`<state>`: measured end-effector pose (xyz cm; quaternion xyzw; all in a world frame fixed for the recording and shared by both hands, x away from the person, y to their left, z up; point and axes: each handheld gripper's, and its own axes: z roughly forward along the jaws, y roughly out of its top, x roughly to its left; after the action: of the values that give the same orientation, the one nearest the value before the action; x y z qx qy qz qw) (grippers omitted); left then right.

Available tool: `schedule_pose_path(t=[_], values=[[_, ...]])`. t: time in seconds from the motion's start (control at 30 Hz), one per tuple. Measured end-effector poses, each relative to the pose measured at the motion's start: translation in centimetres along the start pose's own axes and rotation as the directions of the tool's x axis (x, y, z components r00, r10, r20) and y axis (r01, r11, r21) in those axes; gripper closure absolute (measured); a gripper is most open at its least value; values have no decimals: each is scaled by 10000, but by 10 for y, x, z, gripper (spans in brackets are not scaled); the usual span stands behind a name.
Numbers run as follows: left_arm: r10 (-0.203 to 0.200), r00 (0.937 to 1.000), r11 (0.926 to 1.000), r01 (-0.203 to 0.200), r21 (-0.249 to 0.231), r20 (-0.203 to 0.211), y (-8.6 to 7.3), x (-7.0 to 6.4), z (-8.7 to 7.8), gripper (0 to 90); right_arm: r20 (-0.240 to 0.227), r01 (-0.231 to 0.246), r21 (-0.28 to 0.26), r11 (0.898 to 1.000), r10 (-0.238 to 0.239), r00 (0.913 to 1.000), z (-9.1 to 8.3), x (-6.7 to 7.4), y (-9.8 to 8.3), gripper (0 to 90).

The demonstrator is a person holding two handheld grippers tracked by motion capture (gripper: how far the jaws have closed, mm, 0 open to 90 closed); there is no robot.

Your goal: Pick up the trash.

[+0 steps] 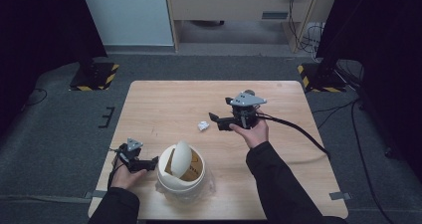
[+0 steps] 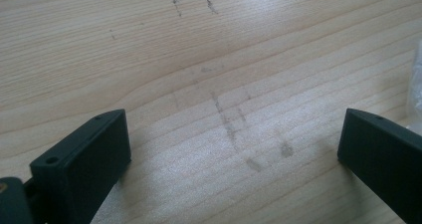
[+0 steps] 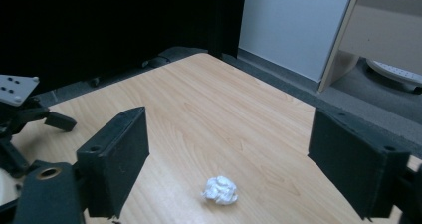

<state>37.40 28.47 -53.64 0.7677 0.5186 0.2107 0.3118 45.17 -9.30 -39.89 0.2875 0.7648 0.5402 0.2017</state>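
Two grippers over wooden table. Landmark: white bin with tilted swing lid, near table's front edge. Left gripper just left of bin, jaws spread wide, nothing between them, aimed down at bare wood. Right gripper beyond bin, to its right, jaws spread wide, empty. Crumpled white paper ball on table beyond bin, just ahead of right gripper's jaws, not touching them.
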Motion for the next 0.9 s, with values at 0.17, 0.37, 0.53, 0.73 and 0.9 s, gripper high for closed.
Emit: schedule_pose_path(t=[0.17,0.37,0.53,0.73,0.9], values=[[-4,10000,10000,4,-3,3,0,0,0,0,48,-5,31,10000,5,10000,14,-9,0,176],[-2,10000,10000,2,0,3,0,0,0,0,93,45,393,9992,-49,9999,34,-13,-7,190],[-3,10000,10000,3,0,5,0,0,0,0,49,231,1056,9941,-237,9997,57,-12,-22,230],[-2,10000,10000,2,0,8,0,0,0,0,-2,369,2072,9776,-377,9993,81,-9,-42,273],[1,10000,10000,-1,1,11,0,0,0,0,-65,336,2706,9621,-331,9994,96,-6,-57,284]])
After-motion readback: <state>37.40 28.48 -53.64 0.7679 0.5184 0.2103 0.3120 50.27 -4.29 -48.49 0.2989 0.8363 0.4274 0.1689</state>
